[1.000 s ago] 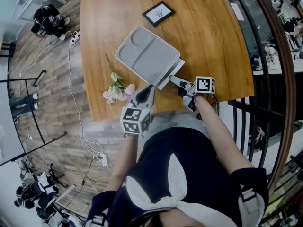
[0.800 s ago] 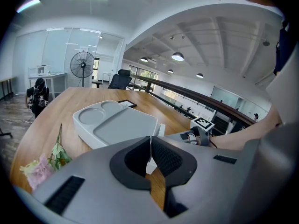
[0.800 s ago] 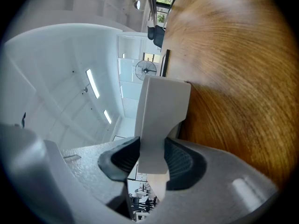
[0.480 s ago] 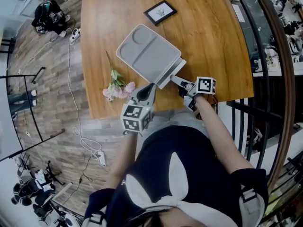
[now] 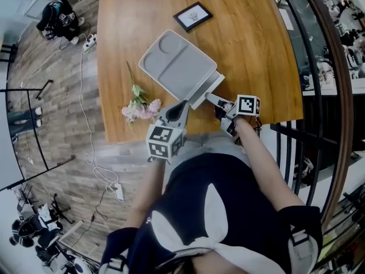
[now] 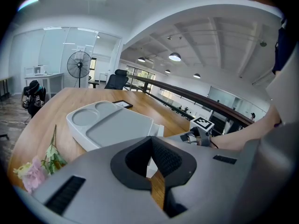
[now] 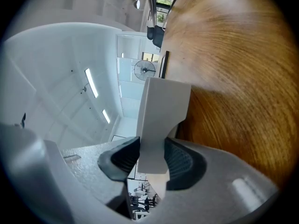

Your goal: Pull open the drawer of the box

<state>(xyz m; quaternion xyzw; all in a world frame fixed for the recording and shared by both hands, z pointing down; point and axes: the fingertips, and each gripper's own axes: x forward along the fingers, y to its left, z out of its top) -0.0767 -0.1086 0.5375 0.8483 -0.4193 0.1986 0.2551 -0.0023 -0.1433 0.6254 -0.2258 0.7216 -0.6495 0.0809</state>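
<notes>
A flat grey box (image 5: 177,67) with a moulded tray-like top lies slantwise on the wooden table (image 5: 256,39). Its white drawer (image 5: 212,84) sticks out a little at the near right end. My right gripper (image 5: 214,99) is shut on the drawer's front panel (image 7: 163,111), with both pads pressed against its sides. My left gripper (image 5: 178,108) is shut with nothing in it, its tip at the box's near corner. In the left gripper view the box (image 6: 112,127) lies just beyond the closed jaws (image 6: 150,146). Whether the tip touches the box cannot be told.
A small black picture frame (image 5: 191,16) lies beyond the box. Pink flowers (image 5: 140,107) lie left of it near the table's front edge. A dark railing (image 5: 319,96) runs along the right. The person's body is close against the near edge.
</notes>
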